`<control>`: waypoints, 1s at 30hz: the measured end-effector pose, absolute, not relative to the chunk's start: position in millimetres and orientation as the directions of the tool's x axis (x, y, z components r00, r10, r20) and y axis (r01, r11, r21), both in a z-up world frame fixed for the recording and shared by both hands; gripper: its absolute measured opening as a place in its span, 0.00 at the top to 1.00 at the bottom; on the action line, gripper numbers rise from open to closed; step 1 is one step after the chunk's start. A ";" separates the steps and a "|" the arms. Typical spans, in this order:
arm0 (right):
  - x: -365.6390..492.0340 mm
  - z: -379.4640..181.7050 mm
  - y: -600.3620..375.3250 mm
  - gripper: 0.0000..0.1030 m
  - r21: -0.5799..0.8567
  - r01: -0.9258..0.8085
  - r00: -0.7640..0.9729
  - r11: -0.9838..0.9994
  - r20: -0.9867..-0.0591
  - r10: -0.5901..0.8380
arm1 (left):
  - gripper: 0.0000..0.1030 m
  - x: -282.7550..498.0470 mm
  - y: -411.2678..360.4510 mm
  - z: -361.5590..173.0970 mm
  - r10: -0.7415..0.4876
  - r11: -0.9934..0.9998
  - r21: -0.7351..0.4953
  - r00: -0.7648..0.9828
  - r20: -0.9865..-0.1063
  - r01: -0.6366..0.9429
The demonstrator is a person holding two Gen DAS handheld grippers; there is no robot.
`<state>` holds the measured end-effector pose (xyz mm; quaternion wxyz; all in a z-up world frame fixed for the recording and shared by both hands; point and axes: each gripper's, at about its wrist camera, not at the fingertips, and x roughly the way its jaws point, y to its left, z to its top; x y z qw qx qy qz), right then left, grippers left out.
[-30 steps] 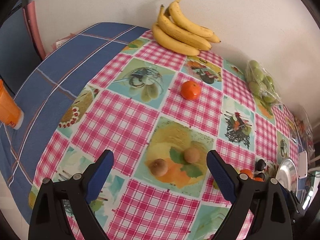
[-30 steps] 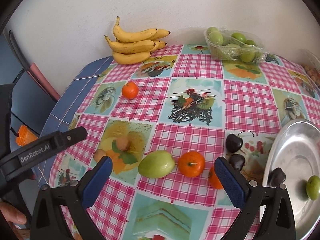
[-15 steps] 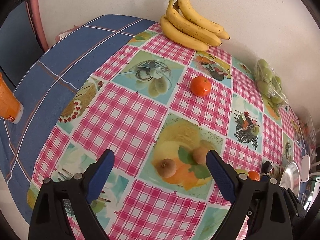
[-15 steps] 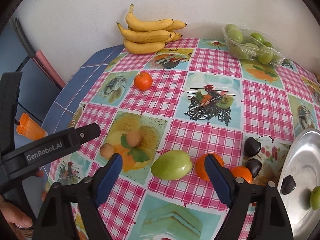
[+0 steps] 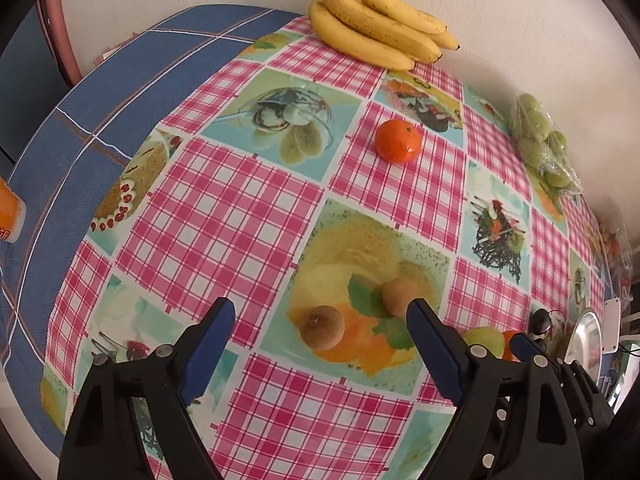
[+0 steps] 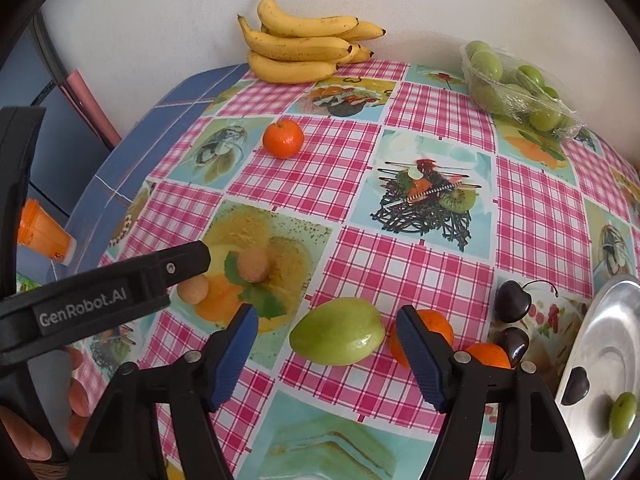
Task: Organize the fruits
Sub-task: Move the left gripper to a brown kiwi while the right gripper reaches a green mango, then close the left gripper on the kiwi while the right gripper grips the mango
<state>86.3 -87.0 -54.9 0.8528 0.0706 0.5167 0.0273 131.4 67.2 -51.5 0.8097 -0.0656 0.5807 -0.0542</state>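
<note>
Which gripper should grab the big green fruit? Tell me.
Right. The right gripper already has the big green fruit between its closing jaws, untouched yet. The left gripper is over the brown fruit instead.

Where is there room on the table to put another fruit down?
The pink-checked stretch of the tablecloth between the lone orange tangerine, the yellow banana bunch and the wrapped tray of green plums is bare. It is crowded near the front: green mango, tangerines, dark cherries and silver metal plate.
</note>
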 end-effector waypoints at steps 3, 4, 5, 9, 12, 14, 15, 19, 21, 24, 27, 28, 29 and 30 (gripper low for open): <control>88.4 -58.8 -81.8 0.29 0.123 0.007 0.453 0.992 -0.885 0.107 | 0.15 133.1 64.7 -59.3 -0.167 0.985 -0.170 0.297 -0.940 0.014; 89.5 -60.3 -80.5 0.29 0.115 0.002 0.448 0.993 -0.888 0.102 | 0.16 133.7 63.7 -61.5 -0.165 0.986 -0.168 0.291 -0.943 0.013; 90.2 -62.0 -79.9 0.30 0.113 -0.002 0.444 0.994 -0.890 0.102 | 0.22 134.2 62.6 -63.9 -0.162 0.986 -0.165 0.283 -0.945 0.012; 91.7 -65.2 -79.4 0.34 0.094 -0.007 0.440 0.996 -0.894 0.087 | 0.30 136.1 59.7 -72.1 -0.166 0.985 -0.171 0.259 -0.951 0.005; 92.4 -66.1 -78.4 0.36 0.071 -0.012 0.440 0.997 -0.895 0.069 | 0.41 136.1 57.8 -74.0 -0.181 0.983 -0.186 0.253 -0.950 0.006; 92.3 -66.9 -75.9 0.37 0.043 -0.024 0.440 0.999 -0.897 0.049 | 0.45 135.7 56.9 -72.8 -0.186 0.982 -0.189 0.257 -0.948 0.011; 92.4 -67.5 -74.3 0.37 0.028 -0.031 0.440 0.999 -0.897 0.038 | 0.50 135.3 57.0 -72.8 -0.188 0.981 -0.191 0.256 -0.948 0.012; 93.5 -69.8 -69.7 0.40 -0.026 -0.048 0.440 0.999 -0.898 -0.002 | 0.60 135.2 57.0 -72.9 -0.166 0.986 -0.168 0.258 -0.952 0.014; 94.5 -71.3 -67.8 0.40 -0.042 -0.054 0.438 0.998 -0.899 -0.014 | 0.69 137.7 55.7 -74.2 -0.162 0.986 -0.164 0.260 -0.952 0.014; 94.2 -73.1 -65.0 0.42 -0.074 -0.067 0.438 0.995 -0.898 -0.037 | 0.74 138.1 56.0 -74.6 -0.158 0.987 -0.160 0.264 -0.951 0.013; 94.2 -74.8 -63.6 0.44 -0.078 -0.076 0.432 0.994 -0.901 -0.038 | 0.74 138.6 56.2 -75.0 -0.160 0.987 -0.163 0.268 -0.950 0.010; 94.3 -75.4 -63.5 0.44 -0.080 -0.077 0.432 0.994 -0.901 -0.039 | 0.74 139.1 55.8 -75.1 -0.159 0.987 -0.162 0.268 -0.950 0.011; 94.1 -75.6 -63.0 0.44 -0.081 -0.077 0.432 0.994 -0.901 -0.040 | 0.74 138.8 56.1 -75.0 -0.159 0.987 -0.163 0.268 -0.950 0.010; 94.1 -75.6 -62.8 0.44 -0.081 -0.078 0.432 0.994 -0.901 -0.040 | 0.74 138.4 56.1 -74.9 -0.159 0.987 -0.162 0.269 -0.950 0.010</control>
